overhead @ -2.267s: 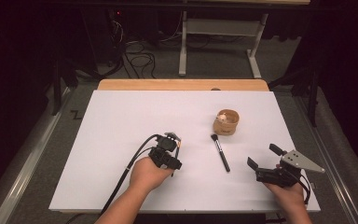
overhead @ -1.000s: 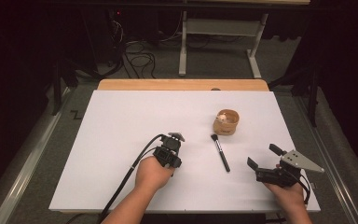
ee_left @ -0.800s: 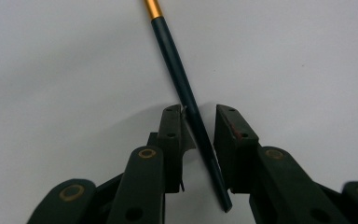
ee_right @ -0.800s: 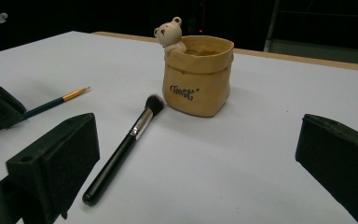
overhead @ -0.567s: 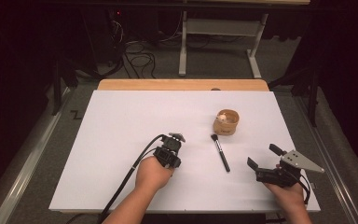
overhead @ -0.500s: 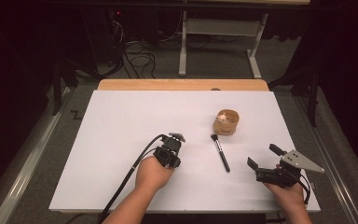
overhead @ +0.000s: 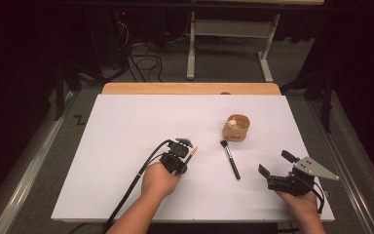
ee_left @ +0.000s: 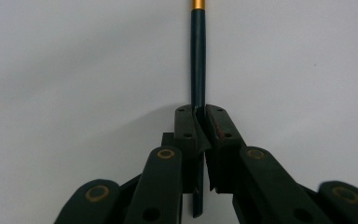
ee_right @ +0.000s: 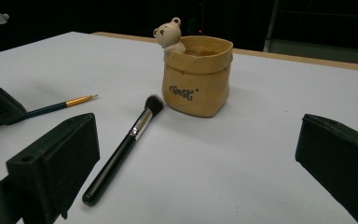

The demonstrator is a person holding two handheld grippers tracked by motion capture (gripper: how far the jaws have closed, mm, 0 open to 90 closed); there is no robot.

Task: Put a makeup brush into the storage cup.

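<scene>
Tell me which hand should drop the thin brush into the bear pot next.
Left, probably. The left gripper is already shut on the thin brush, so it need only carry it to the bear pot. The right gripper is open, holding nothing.

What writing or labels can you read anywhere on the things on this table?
"Cost", as best it reads, in dark curly script with a small mark after it: on the front of the tan bag-shaped pot with the little bear at its rim. The letters are partly uncertain.
No writing can be made out on the black brush or the thin gold-banded brush.
</scene>
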